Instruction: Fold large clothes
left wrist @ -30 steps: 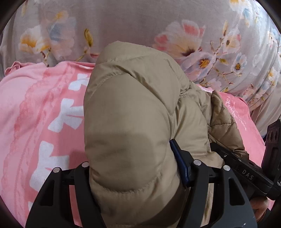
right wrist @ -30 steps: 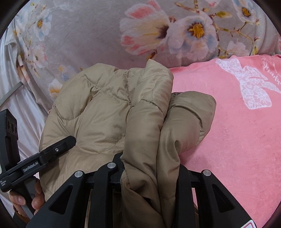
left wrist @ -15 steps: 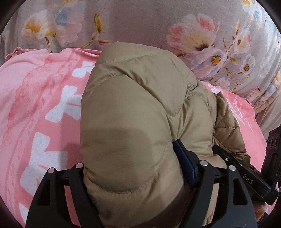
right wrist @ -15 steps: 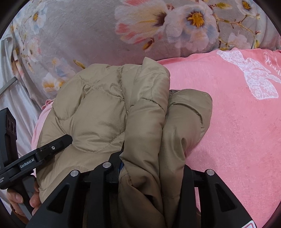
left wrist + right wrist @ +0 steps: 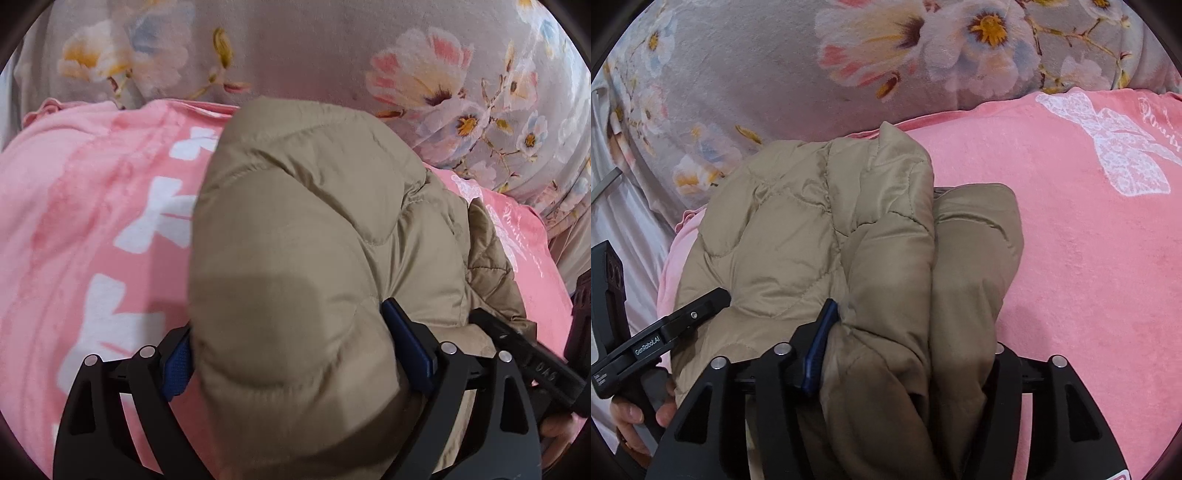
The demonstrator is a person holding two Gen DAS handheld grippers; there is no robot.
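A tan quilted puffer jacket (image 5: 303, 251) lies bundled in thick folds on a pink blanket (image 5: 92, 221). My left gripper (image 5: 295, 354) is shut on a bulging fold of the jacket, which fills the gap between its blue pads (image 5: 406, 347). My right gripper (image 5: 905, 350) is shut on the other end of the jacket (image 5: 827, 236), with stacked folds between its fingers. The left gripper's handle shows in the right wrist view (image 5: 661, 336), and the right gripper's body shows in the left wrist view (image 5: 532, 358). Both fingertips are hidden by fabric.
The pink blanket (image 5: 1089, 258) carries white bow prints (image 5: 1123, 151). A grey floral quilt (image 5: 369, 48) rises behind it and also shows in the right wrist view (image 5: 775, 74). White sheeting (image 5: 631, 229) lies at the far left.
Both grippers have carried the jacket bundle forward and lower over the pink blanket, towards the floral quilt. The grips look slightly wider, with more blue pad showing.
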